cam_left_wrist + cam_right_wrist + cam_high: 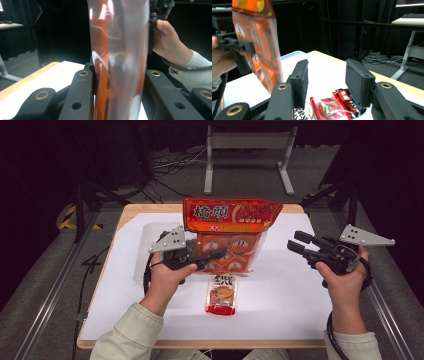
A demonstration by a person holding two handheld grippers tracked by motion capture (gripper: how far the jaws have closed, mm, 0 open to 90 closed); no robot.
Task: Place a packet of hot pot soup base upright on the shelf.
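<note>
One slick, floppy snack bag (227, 237) hangs pinched in the left gripper (212, 254), best taken near its stiffer printed top by the right gripper (296, 243), which is half-open and empty

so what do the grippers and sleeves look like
Both grippers, left and right, are black with two flat padded jaws and brass-ringed holes. Each carries a grey three-cornered plate with small holes and trails a black cable. The sleeves are pale beige.
</note>
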